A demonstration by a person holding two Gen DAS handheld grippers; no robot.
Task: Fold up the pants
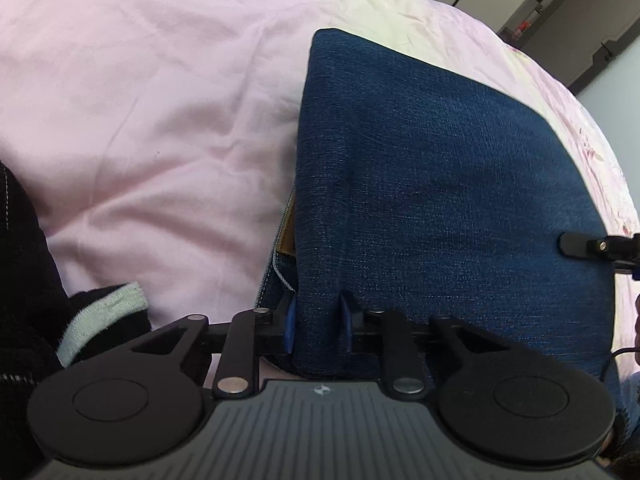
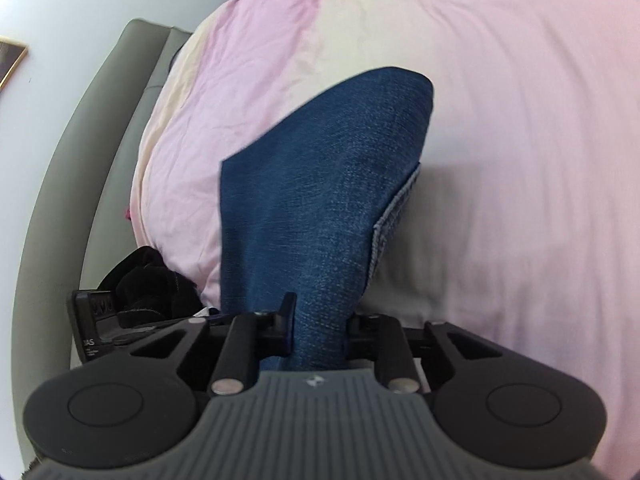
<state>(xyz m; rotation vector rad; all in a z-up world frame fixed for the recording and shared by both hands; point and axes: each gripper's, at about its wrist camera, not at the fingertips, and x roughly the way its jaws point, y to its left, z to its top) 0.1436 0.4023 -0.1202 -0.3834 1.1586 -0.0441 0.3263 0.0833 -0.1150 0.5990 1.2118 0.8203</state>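
1. Pants (image 1: 440, 168), dark blue denim, lie partly folded on the pink bed sheet (image 1: 140, 100); near edge is lifted off the bed by both grippers.
2. Left gripper (image 1: 318, 328) is clamped on a bunched fold of the denim, blue pads pressing it from both sides. Right gripper (image 2: 318, 328) is likewise closed on a pinch of the cloth at the other end.
3. Judgement: step in hand = carry the held edge over the far part. Do it well: keep both ends level w/ even tension, so the fold line stays straight & no sag in the middle.
4. Lay down flat, edges matched, before letting go.
5. Writing: tan leather patch (image 1: 286, 236) at the waistband, text not readable. Small letters on the other gripper body (image 2: 90, 344), too blurred to read.
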